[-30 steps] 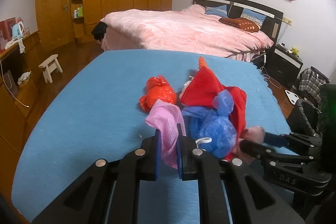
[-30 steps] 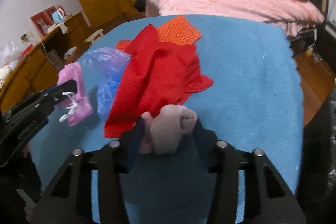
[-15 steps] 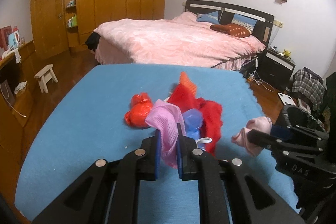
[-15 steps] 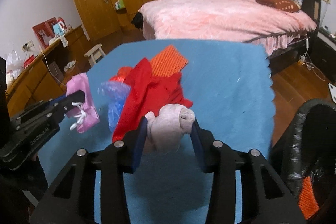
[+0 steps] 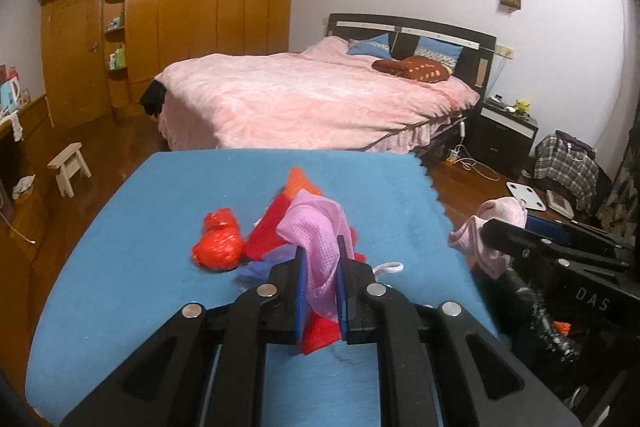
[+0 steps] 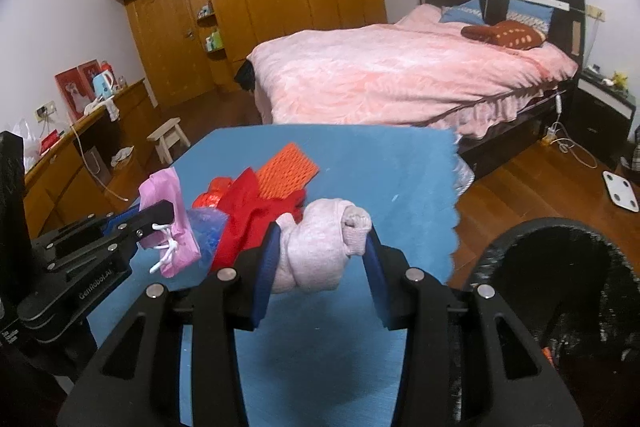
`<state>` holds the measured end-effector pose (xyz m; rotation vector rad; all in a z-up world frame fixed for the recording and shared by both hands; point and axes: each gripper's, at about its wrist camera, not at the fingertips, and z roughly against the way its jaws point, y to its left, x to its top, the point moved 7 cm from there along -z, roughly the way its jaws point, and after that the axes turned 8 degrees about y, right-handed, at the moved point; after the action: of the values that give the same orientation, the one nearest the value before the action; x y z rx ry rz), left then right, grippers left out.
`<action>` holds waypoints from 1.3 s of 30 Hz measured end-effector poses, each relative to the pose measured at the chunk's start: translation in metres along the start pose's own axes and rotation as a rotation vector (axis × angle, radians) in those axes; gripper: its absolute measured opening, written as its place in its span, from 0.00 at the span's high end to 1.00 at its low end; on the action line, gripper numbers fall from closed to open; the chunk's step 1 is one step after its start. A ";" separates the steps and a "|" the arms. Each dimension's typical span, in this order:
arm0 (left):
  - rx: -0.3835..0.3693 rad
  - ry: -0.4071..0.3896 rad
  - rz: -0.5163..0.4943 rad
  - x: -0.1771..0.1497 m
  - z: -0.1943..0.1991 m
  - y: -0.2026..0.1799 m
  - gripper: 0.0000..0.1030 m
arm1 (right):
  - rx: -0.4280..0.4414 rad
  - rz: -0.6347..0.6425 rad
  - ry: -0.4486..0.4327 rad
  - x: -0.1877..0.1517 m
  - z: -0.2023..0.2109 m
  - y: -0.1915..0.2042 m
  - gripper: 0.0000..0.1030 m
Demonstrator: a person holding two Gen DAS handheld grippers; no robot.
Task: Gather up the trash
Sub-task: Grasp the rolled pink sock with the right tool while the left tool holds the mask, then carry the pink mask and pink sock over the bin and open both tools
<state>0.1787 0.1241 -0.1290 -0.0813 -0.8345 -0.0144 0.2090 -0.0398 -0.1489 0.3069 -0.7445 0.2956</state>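
Observation:
My left gripper [image 5: 320, 255] is shut on a pink mesh bag [image 5: 316, 231] and holds it above the blue table [image 5: 140, 247]; it also shows in the right wrist view [image 6: 170, 223]. My right gripper [image 6: 322, 243] is shut on a pale pink rolled sock [image 6: 320, 247], held above the table's right edge near a black trash bin [image 6: 560, 267]. The sock shows in the left wrist view [image 5: 490, 231]. On the table lie a red plastic bag [image 5: 218, 247], a red cloth [image 6: 248, 215], a blue plastic bag [image 6: 206, 227] and an orange mesh piece [image 6: 286, 171].
A bed with a pink cover [image 5: 312, 99] stands beyond the table. A small wooden stool [image 5: 70, 167] and a wooden counter [image 6: 80, 167] are on the left. A nightstand [image 5: 504, 135], a white scale [image 6: 622, 191] and clothes lie on the right floor.
Both grippers have lifted and pulled back from the pile with their loads. The right gripper has moved toward the black bin, which now shows at the lower right.

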 end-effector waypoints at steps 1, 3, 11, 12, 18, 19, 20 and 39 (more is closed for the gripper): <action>-0.007 -0.004 -0.003 0.002 0.001 -0.004 0.88 | -0.006 -0.004 -0.007 0.001 0.005 -0.004 0.61; -0.023 -0.009 -0.008 0.006 0.003 -0.013 0.88 | -0.019 -0.013 -0.019 0.002 0.013 -0.013 0.61; -0.080 -0.029 -0.045 0.017 0.008 -0.049 0.88 | -0.078 -0.045 -0.064 0.003 0.047 -0.047 0.61; -0.091 -0.032 -0.053 0.018 0.009 -0.057 0.88 | -0.085 -0.049 -0.067 0.002 0.051 -0.051 0.61; -0.139 -0.037 -0.084 0.022 0.007 -0.090 0.88 | -0.135 -0.081 -0.090 -0.005 0.074 -0.079 0.61; -0.147 -0.038 -0.092 0.023 0.007 -0.097 0.88 | -0.144 -0.087 -0.093 -0.006 0.077 -0.084 0.61; -0.154 -0.039 -0.099 0.023 0.007 -0.103 0.88 | -0.151 -0.092 -0.096 -0.007 0.080 -0.088 0.61; -0.323 -0.025 -0.228 0.021 -0.002 -0.219 0.88 | -0.312 -0.211 -0.119 -0.046 0.131 -0.180 0.61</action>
<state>0.1844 -0.0940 -0.1008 -0.2905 -0.8573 -0.3639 0.1626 -0.2605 -0.1201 0.1054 -0.8551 -0.0403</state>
